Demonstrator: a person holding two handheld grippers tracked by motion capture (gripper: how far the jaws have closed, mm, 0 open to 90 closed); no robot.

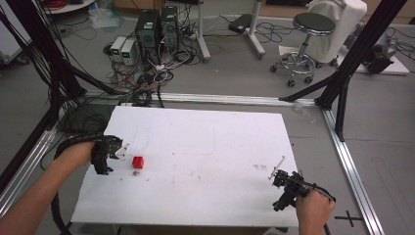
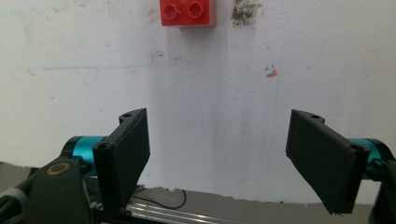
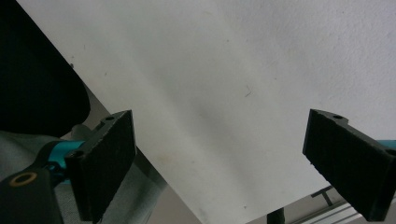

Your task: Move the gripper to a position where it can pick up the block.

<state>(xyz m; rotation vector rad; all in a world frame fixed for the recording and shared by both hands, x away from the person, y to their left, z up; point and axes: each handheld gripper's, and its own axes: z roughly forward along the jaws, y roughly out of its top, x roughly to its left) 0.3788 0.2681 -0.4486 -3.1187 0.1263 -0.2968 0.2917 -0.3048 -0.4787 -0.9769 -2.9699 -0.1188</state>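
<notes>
Red brick (image 1: 138, 162) (two studs showing in the left gripper view) is sitting on the white table (image 1: 205, 147), left of centre. Left gripper (image 1: 119, 150) is hovering just beside it, jaws spread wide, holding nothing. Right gripper (image 1: 277, 171) is waiting near the front right corner, equally wide, empty, pointing forward.

Robotics lab, plainly.
Black desktop computer towers (image 1: 157, 29) amid tangled floor cables (image 1: 147, 81), black aluminium frame struts (image 1: 359, 49), round black swivel stool (image 1: 307, 36).
</notes>
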